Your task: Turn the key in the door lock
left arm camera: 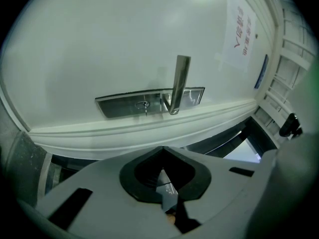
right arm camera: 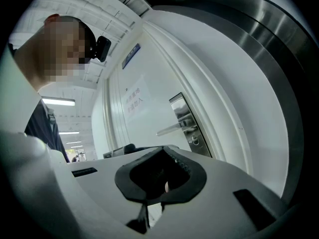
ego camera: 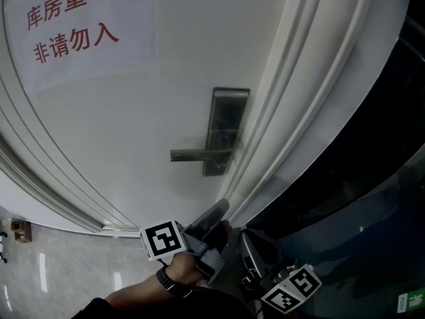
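The white door (ego camera: 133, 111) carries a metal lock plate (ego camera: 226, 130) with a lever handle (ego camera: 198, 155). In the left gripper view the lock plate (left arm camera: 149, 102) lies sideways with a small key (left arm camera: 143, 106) in its keyhole, next to the lever (left arm camera: 179, 83). My left gripper (ego camera: 218, 211) hangs below the plate, well short of it, shut and empty; its tips (left arm camera: 162, 151) meet. The right gripper (ego camera: 251, 248) is lower and to the right, also shut (right arm camera: 164, 151) with nothing in it. The right gripper view shows the lock plate (right arm camera: 187, 126) and keyhole (right arm camera: 195, 141) farther off.
A paper sign with red characters (ego camera: 72, 20) is stuck on the door's upper left. The moulded door frame (ego camera: 292, 111) runs along the lock side, with a dark glass panel (ego camera: 358, 198) beyond it. Pale tiled floor (ego camera: 53, 271) shows lower left. A person's head and shoulder (right arm camera: 45, 83) fill the right gripper view's left.
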